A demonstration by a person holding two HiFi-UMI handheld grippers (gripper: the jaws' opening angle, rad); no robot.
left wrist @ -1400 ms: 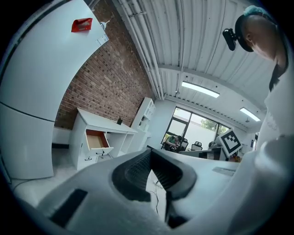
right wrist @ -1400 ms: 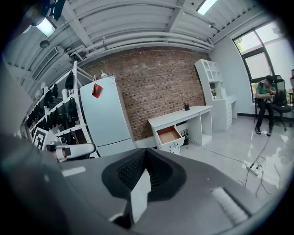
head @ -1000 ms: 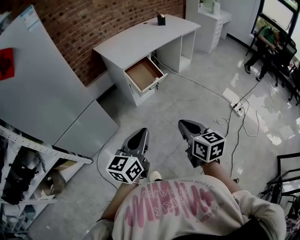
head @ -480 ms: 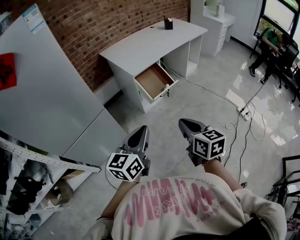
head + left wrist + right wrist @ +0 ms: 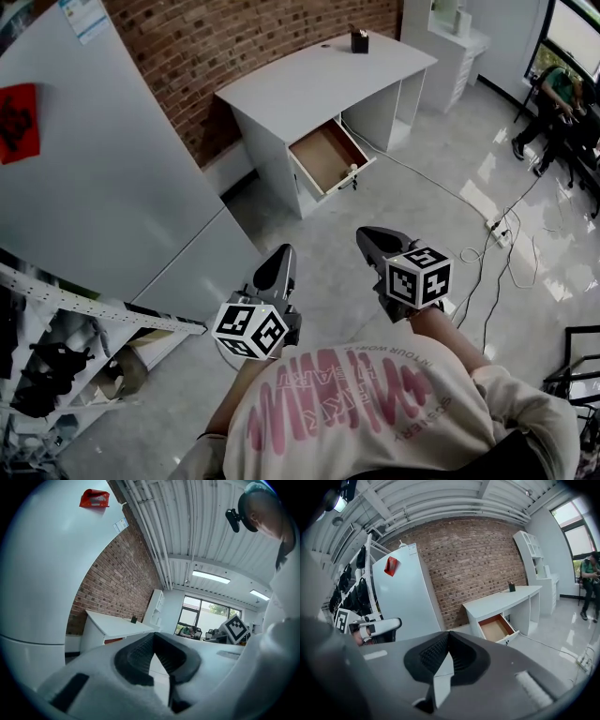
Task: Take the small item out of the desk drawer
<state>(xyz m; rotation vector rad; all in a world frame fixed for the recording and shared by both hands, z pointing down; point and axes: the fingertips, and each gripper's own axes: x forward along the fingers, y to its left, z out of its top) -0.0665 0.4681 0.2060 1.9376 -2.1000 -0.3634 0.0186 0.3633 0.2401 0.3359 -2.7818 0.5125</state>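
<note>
Lying well beyond left tool and right tool, open drawer

Open floor up to the drawer, tall white panel left, cables right

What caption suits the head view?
Left gripper and right gripper, both shut, face a white desk with its drawer open.

The desk drawer stands pulled open, brown inside, under the white desk.
</note>
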